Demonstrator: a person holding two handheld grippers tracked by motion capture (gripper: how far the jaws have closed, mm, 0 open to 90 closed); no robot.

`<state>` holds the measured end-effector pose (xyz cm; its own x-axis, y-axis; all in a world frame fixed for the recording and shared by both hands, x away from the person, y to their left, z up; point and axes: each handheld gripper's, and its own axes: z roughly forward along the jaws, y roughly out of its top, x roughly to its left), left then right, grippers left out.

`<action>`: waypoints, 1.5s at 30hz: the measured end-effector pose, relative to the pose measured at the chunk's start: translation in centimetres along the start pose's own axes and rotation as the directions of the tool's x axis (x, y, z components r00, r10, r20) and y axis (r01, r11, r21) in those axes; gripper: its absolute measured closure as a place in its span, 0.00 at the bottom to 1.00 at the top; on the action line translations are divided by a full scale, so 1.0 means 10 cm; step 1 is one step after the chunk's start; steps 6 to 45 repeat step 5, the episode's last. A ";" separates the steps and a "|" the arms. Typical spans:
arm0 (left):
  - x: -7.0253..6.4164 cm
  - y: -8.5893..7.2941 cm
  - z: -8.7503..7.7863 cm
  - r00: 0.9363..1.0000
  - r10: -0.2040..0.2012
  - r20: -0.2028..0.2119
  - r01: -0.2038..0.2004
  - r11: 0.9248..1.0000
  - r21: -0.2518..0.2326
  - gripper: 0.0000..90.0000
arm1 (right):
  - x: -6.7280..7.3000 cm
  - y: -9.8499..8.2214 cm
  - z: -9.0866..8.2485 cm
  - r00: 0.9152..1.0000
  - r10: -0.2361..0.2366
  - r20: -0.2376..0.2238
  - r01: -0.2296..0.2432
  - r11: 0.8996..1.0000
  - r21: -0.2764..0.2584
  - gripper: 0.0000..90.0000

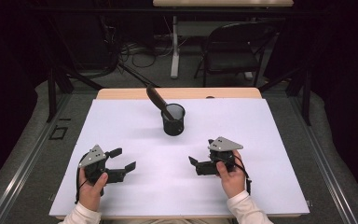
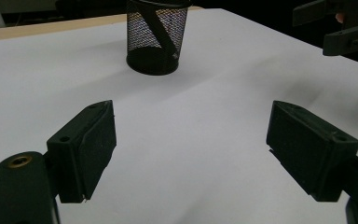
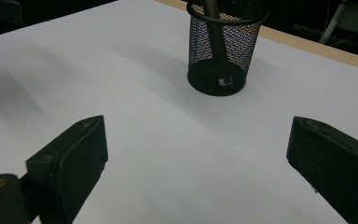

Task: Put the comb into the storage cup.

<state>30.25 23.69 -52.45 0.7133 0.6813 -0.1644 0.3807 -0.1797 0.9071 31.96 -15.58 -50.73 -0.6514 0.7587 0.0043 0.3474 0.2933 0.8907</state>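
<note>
A black mesh cup (image 1: pixel 173 120) stands upright on the white sheet (image 1: pixel 261 140), a little behind the middle. A dark stick-like object (image 1: pixel 156 99) leans out of it toward the back left. My left gripper (image 1: pixel 123 158) rests at the front left, open and holding nothing, and points toward the middle. At the front right, my right gripper (image 1: pixel 201 151) is open too, with nothing held. The left gripper view has the cup (image 2: pixel 156 37) ahead beyond the wide-apart jaws (image 2: pixel 191 144). The right gripper view has the cup (image 3: pixel 223 46) and the stick (image 3: pixel 214 32) ahead of its jaws (image 3: pixel 200 154).
The white sheet covers most of a wooden table (image 1: pixel 121 93) whose back edge shows. A black chair (image 1: pixel 233 46) and cables lie on the floor behind the table. The other gripper (image 2: pixel 340 23) appears at the top right of the left gripper view.
</note>
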 end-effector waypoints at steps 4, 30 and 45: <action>0.00 0.00 0.00 1.000 0.000 0.001 0.000 1.000 0.001 0.18 | -0.01 0.00 0.00 1.000 -0.001 0.001 0.001 1.000 -0.003 0.06; 0.01 0.00 0.00 1.000 0.001 0.000 -0.001 1.000 0.001 0.18 | -0.01 0.00 0.00 1.000 -0.001 0.001 0.001 1.000 -0.002 0.06; 0.01 0.00 0.00 1.000 0.001 0.000 -0.001 1.000 0.001 0.18 | -0.01 0.00 0.00 1.000 -0.001 0.001 0.001 1.000 -0.002 0.06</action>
